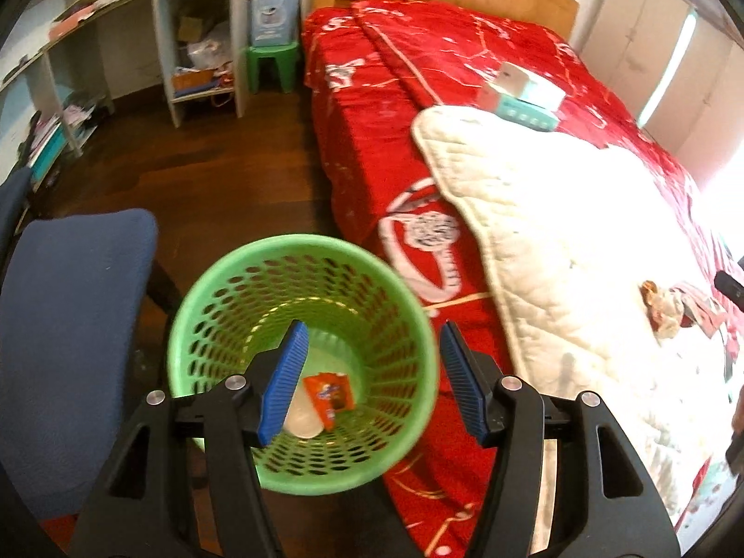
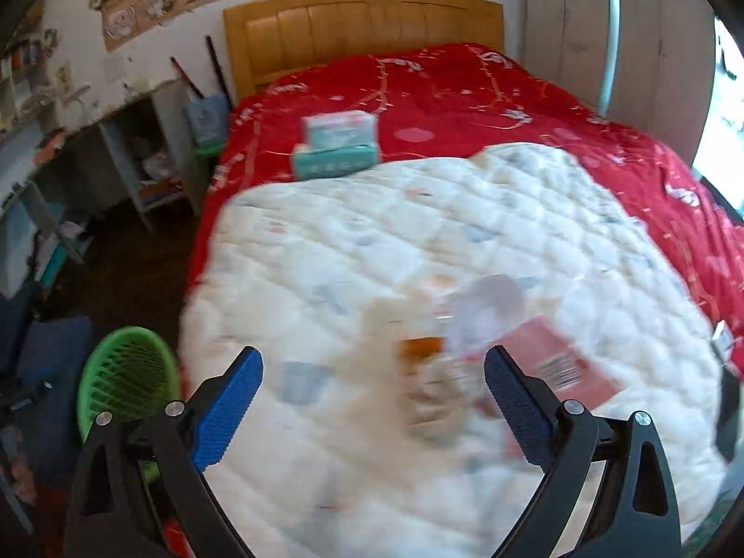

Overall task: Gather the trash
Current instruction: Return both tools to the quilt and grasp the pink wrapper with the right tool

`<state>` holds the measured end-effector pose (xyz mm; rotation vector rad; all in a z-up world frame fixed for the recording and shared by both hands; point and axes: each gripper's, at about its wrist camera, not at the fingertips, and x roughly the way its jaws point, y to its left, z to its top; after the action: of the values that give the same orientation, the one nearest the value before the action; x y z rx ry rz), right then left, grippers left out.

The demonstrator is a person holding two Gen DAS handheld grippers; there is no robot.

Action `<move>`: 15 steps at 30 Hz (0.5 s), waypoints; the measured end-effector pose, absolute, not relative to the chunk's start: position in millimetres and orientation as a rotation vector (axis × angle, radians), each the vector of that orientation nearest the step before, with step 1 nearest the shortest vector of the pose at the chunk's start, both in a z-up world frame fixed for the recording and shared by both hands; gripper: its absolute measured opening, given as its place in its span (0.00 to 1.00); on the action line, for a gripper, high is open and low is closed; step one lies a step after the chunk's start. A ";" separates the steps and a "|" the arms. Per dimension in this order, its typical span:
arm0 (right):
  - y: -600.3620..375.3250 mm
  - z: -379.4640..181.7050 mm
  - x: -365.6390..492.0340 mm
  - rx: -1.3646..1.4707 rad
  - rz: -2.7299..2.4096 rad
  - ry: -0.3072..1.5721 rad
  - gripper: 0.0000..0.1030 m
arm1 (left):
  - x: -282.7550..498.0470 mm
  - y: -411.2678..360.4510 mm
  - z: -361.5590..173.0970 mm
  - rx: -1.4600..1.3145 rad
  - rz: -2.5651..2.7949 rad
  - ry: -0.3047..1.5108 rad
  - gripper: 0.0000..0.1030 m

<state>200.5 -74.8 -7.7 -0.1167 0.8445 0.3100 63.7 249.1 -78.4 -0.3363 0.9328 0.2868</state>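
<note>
1. Trash [image 2: 469, 353] lies in a loose blurred heap on the white quilt [image 2: 372, 255] that covers the near part of the bed: a pale crumpled piece, something orange, and a flat red wrapper [image 2: 567, 367] with a barcode.
2. More of it is already in the green basket [image 1: 223, 307]: an orange packet [image 1: 332, 393] and a white round piece [image 1: 302, 418] rest on its bottom.
3. The basket stands on the dark wooden floor [image 1: 232, 176], between the side of the bed and a blue chair [image 1: 69, 325].
4. The left gripper [image 1: 372, 383] hangs above the basket's mouth, its blue pads apart with nothing between them.
5. The right gripper [image 2: 372, 402] is over the quilt with its jaws spread wide and empty, the heap just beyond its tips.
6. Farther up the bed, two teal and white boxes [image 2: 337, 149] sit stacked where the quilt meets the red bedspread [image 2: 465, 93].
7. A wooden headboard [image 2: 362, 23] stands behind, and a green stool [image 1: 272, 65] sits beside the bed.
</note>
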 end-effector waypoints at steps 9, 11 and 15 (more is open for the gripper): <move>-112.6 -32.9 231.0 -0.420 0.300 0.950 0.91 | 93.3 211.1 -75.2 -0.312 0.223 0.946 0.60; -117.7 -42.5 235.1 -0.491 0.294 0.961 0.91 | 101.9 201.1 -75.2 -0.301 0.207 0.954 0.60; -127.3 -56.2 246.8 -0.531 0.317 1.007 0.91 | 118.9 182.2 -77.6 -0.286 0.186 0.968 0.60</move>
<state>246.8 -127.3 -56.2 -0.5307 1.0073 0.3169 118.9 182.2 -77.6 -0.2860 0.9681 0.1864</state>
